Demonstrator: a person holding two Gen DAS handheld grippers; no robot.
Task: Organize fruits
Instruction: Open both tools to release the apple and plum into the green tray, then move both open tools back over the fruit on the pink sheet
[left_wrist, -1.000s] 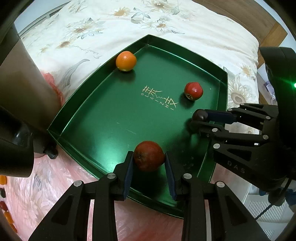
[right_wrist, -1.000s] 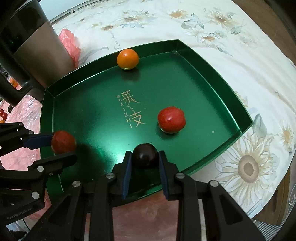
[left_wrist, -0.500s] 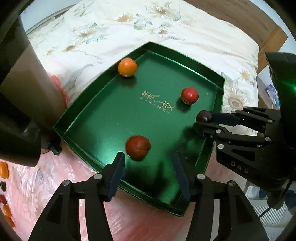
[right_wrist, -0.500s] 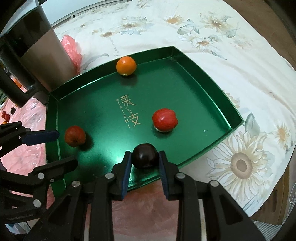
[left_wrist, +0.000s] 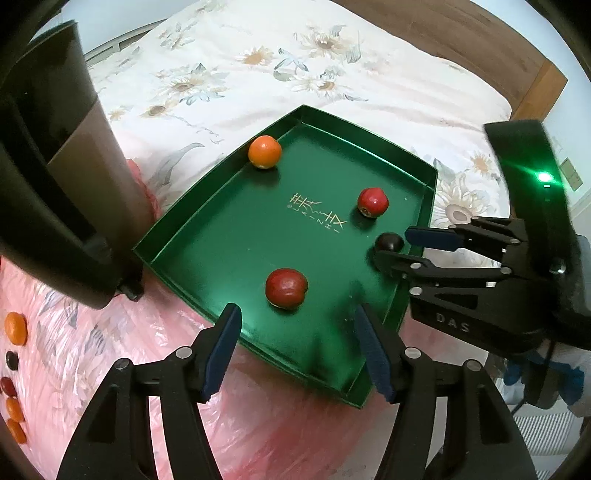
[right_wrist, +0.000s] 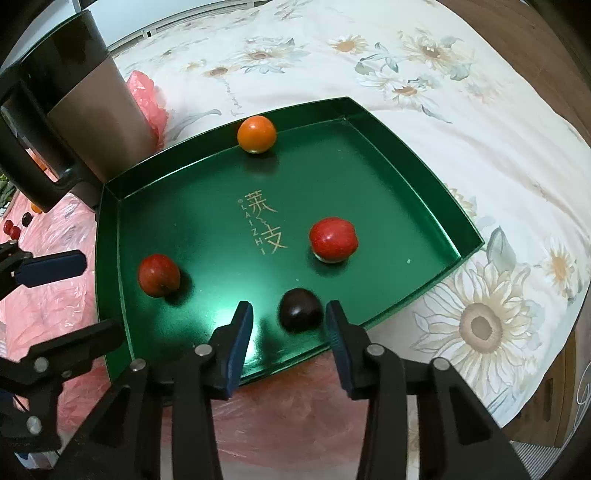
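Tray (right_wrist: 406, 155): sitting mid-frame, shiny green metal, square with low walls, gold letters in the middle.
Fruits in tray: four, all round and smooth, lying apart.
Orange fruit (right_wrist: 256, 133): one, resting at the far wall, top middle.
Bright red fruit (right_wrist: 333, 239): one, glossy, lying right of the letters.
Dark red fruit (left_wrist: 286, 288): one, lying just ahead of the left gripper (left_wrist: 297, 343), jaws just opening, touching nothing.
Black fruit (right_wrist: 300, 309): one, lying loose between the fingers of the right gripper (right_wrist: 290, 332), jaws just opening, pads not pressing.
Bedspread (right_wrist: 424, 74): soft, white, flowery.
Pink plastic sheet (left_wrist: 258, 424): crinkly, lying under the near edge.
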